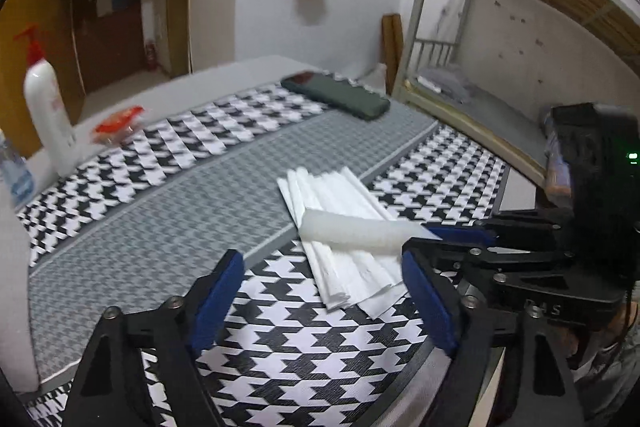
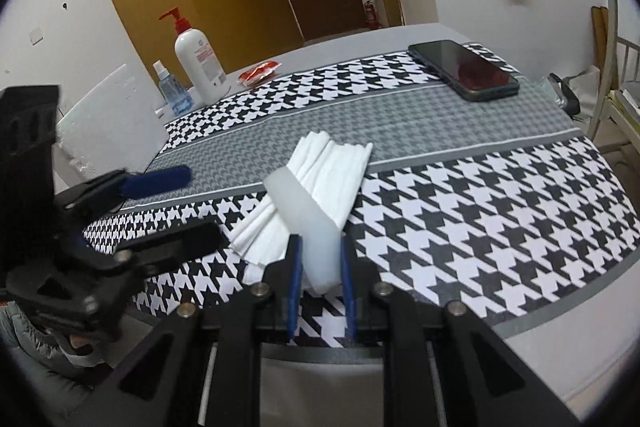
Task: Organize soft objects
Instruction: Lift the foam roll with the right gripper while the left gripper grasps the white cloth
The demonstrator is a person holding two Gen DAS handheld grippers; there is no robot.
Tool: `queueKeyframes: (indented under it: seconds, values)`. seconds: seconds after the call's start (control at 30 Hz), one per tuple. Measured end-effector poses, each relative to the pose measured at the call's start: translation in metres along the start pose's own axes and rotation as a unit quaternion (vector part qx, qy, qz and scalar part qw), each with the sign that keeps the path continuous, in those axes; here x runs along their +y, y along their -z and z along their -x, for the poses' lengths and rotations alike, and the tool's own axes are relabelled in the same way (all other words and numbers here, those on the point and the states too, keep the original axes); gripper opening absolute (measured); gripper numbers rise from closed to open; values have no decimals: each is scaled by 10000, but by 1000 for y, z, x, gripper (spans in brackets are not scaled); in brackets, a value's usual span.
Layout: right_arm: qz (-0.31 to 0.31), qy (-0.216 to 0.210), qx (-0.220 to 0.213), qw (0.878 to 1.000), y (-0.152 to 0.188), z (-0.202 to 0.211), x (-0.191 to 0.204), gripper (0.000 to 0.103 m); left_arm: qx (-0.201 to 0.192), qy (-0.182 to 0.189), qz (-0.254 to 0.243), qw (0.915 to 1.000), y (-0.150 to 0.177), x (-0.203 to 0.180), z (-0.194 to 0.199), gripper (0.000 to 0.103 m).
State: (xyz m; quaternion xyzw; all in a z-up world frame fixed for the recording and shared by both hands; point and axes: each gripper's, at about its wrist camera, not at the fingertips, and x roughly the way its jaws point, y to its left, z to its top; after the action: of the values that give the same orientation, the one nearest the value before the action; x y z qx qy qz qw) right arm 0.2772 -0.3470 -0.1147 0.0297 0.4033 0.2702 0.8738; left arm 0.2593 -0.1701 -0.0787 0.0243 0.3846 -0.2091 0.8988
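Note:
A stack of folded white tissues (image 1: 344, 227) (image 2: 320, 183) lies on the houndstooth mat (image 1: 160, 187) (image 2: 480, 195). A translucent white soft strip (image 1: 356, 231) (image 2: 304, 223) lies across the stack. My right gripper (image 2: 320, 267) is shut on the near end of that strip; in the left wrist view it comes in from the right (image 1: 436, 239). My left gripper (image 1: 320, 291) is open and empty, its blue pads on either side of the stack's near end; in the right wrist view it shows at the left (image 2: 176, 203).
A dark phone (image 1: 336, 95) (image 2: 464, 69) lies at the mat's far end. A white pump bottle (image 1: 46, 107) (image 2: 198, 63), a small clear bottle (image 2: 172, 91) and a red packet (image 1: 118, 125) (image 2: 260, 71) stand at the far left. A bunk bed frame (image 1: 500, 67) is at the right.

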Motion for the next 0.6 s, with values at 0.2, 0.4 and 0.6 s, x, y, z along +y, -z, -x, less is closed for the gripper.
queueKeyframes:
  seconds: [0.2,0.4,0.6]
  values:
    - [-46,-29,-10,10000,1,0,-3,22,343,157,39,9993,2,-3,-18,61]
    - [-83,-34,-43,10000,3,2,-8,22,530,241,3,9983,2,-8,-28,45]
    - [-93,-48,-48,9999,4,3,-9,22,617,312,-50,9976,1,-14,-33,37]
